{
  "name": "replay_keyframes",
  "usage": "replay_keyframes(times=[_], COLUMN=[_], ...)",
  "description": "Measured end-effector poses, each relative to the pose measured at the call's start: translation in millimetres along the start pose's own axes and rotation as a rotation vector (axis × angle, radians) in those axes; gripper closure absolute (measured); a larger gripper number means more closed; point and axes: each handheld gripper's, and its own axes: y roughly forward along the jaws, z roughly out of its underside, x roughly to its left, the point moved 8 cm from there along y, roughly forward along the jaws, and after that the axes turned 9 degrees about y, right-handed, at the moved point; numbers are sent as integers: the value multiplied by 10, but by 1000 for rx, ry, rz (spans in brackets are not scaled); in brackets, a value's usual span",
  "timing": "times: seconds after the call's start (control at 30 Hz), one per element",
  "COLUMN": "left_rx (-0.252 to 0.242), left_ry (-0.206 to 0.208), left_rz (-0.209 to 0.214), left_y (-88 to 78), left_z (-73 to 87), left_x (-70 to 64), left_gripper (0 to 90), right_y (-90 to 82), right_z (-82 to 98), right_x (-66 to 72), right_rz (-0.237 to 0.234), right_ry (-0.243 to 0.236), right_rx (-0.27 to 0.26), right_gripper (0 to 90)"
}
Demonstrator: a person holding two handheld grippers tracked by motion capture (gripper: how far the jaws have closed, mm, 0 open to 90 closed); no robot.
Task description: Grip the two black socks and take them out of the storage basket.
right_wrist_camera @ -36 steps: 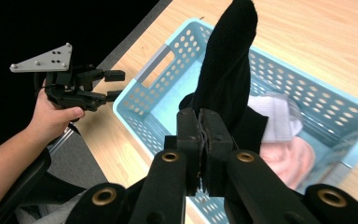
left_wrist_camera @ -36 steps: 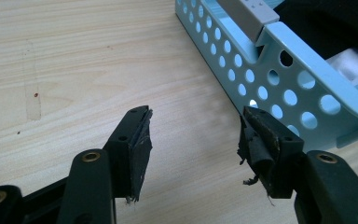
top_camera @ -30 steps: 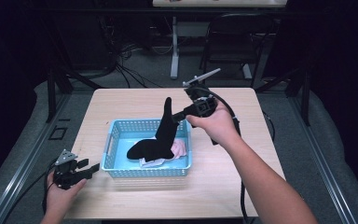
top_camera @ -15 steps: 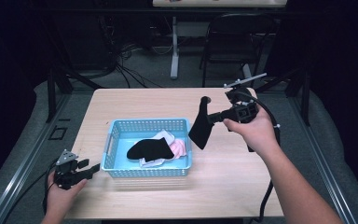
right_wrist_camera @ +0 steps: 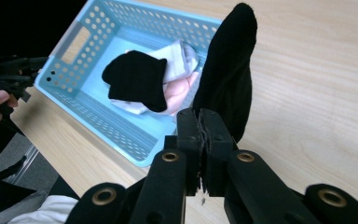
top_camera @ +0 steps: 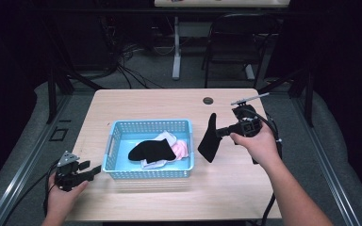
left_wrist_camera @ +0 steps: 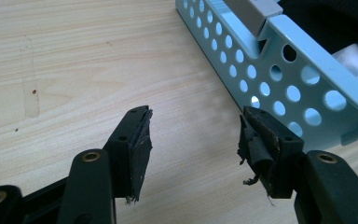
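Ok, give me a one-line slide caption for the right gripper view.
Right gripper pinches a black sock above the table, beside a blue basket of socks.

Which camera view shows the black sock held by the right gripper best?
The high view: the whole black sock hangs clear of the basket. The right gripper view shows the sock close but foreshortened, with its pinched edge hidden between the shut fingers.

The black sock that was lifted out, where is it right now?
In the high view the black sock hangs from the shut right gripper, above the bare table, just right of the blue basket and outside it.
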Motion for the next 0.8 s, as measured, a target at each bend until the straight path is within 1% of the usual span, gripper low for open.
replay_keyframes(times=[0.03,0.1,0.2,0.3,0.33,0.37,0.4,0.43,0.47,0.5,0.53,0.6,0.63,0.67,0.7,0.77,0.8], left_rx=[0,-4,-6,-5,-5,-3,-3,-2,-2,1,2,0,0,0,1,3,4], left_ry=[0,-6,-7,-8,-8,-8,-8,-5,-6,-2,-2,-4,-3,-4,-4,-5,-6], left_rz=[0,0,-2,-3,-3,-2,-2,-2,-1,-1,-3,-1,-1,-1,-1,1,0], left_y=[-2,-2,-5,-4,-2,-2,-1,1,2,4,6,10,10,10,11,9,7], left_z=[0,-1,1,4,3,4,4,4,4,6,7,5,5,7,8,10,11], left_x=[0,-1,2,4,3,2,0,1,-1,-1,-1,-6,-7,-7,-8,-9,-9], left_gripper=[432,433,433,433,433,433,433,433,433,433,433,433,433,433,433,433,433], right_y=[25,106,203,297,310,314,321,318,315,308,306,307,301,303,297,303,303], right_z=[11,44,101,185,203,231,247,265,276,285,303,330,345,361,368,369,371], right_x=[-23,-114,-284,-536,-590,-685,-752,-823,-889,-937,-998,-1088,-1121,-1169,-1204,-1228,-1245], right_rz=[3,7,39,104,120,139,156,175,200,214,213,229,232,248,261,238,238], right_ry=[10,34,59,85,94,106,126,134,137,142,159,182,185,194,190,208,217], right_rx=[3,14,35,60,64,75,72,78,74,71,70,67,75,76,75,59,53], right_gripper=[880,879,878,878,878,878,878,878,877,877,877,876,875,873,868,830,811])
